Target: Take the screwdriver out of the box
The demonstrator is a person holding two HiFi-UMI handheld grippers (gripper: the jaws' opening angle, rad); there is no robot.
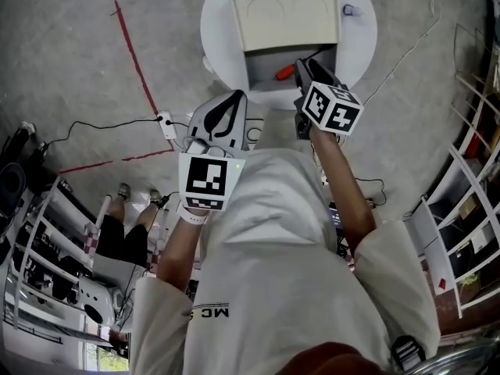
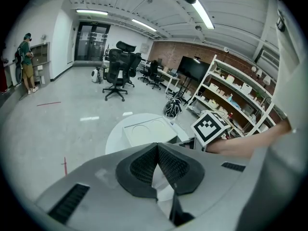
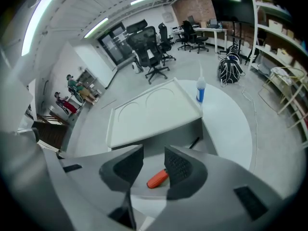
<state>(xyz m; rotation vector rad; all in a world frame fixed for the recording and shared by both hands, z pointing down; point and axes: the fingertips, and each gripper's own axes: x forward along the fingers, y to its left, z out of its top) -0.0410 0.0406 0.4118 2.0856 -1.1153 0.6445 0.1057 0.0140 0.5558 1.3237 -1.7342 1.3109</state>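
Head view: on the round white table the box stands open. The right gripper hangs over it, jaws apart. The screwdriver lies on the box floor below the gap, apparently untouched. The left gripper sits short of the table, jaws together and empty. The reach is in hand; the next move should be to lower and close on the orange handle.

Smooth, matt white round table on a speckled grey, concrete-looking floor. On the table, a matt grey box with a cream plastic-looking lid. Inside the box, the screwdriver has a glossy orange handle. The right gripper has dimpled, black, rubbery pads.
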